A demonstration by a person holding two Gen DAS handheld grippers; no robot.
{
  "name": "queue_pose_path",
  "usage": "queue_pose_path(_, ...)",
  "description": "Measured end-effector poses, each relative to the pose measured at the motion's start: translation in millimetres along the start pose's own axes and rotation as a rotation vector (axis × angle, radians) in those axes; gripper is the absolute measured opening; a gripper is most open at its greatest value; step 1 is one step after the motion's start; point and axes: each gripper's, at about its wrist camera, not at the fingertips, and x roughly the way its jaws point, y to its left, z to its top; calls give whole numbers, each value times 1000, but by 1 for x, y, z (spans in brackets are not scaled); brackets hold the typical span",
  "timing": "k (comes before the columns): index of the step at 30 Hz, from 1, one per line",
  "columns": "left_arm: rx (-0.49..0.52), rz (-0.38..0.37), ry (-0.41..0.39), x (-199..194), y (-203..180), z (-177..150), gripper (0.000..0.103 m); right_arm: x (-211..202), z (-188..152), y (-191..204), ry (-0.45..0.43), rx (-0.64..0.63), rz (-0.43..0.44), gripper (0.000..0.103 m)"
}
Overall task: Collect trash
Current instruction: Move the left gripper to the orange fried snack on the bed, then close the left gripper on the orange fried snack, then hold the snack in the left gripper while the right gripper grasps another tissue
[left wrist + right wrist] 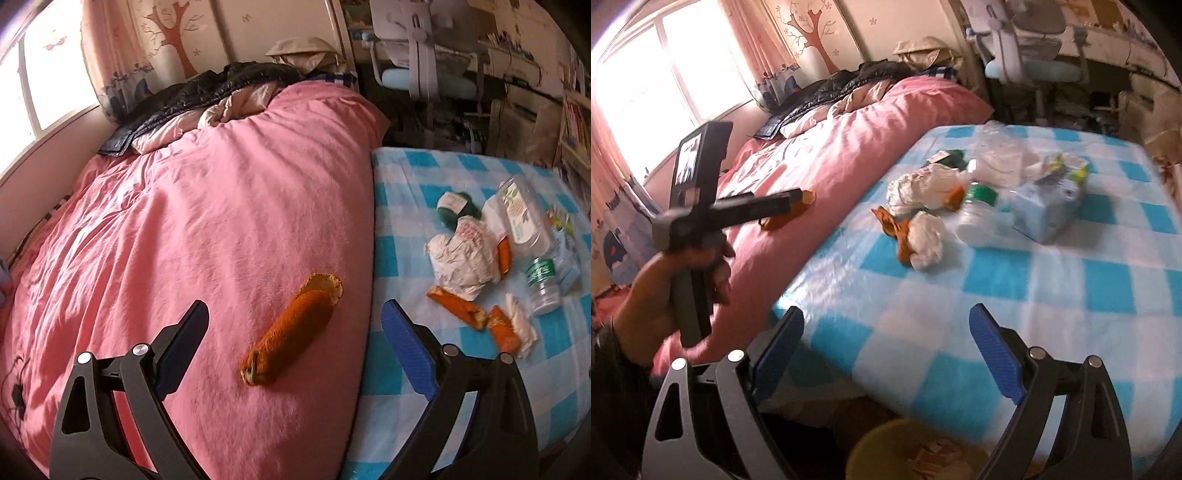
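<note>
Nearest, a yellow round bin (908, 454) sits below the bed edge with some scraps already inside; collection looks barely begun. The right gripper (886, 354) is spread wide and empty over the blue-and-white checked sheet (1052, 295). The left gripper (295, 343) is likewise spread and empty above a long curled orange peel (291, 328) on the pink quilt (184, 221). Farther off wait crumpled white paper (461, 258), smaller peel pieces (458, 310), a clear plastic bottle (541, 288) and a blue tissue box (1049, 203). A black jacket (199, 99) lies beyond; nothing blocks reach.

Pink duvet (221, 221), blue-checked sheet (424, 387)
</note>
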Motion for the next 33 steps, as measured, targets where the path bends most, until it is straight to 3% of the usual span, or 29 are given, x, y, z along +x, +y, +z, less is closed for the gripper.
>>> queue_pose_path(5,28,9,34,15,-2,3,91,33,22,-18,35,89,31,71)
queue_pose_path(10,11,-5,53,21,3,2,91,52,34,-30,48,151,22,68)
queue_pose_path(13,4,-24,73,25,5,1,85,58,38,-35,52,171,9,65)
queue_pose_path(19,1,-72,116,31,2,-2,66,71,44,-47,58,211,-13,51)
queue_pose_path(23,-3,-102,138,34,1,-4,37,73,44,-44,65,161,-50,32)
queue_pose_path(26,-36,-141,143,32,4,-4,23,74,43,-38,79,112,-60,22)
queue_pose_path(33,-153,-275,65,12,14,0,21,58,45,-40,40,121,-44,21)
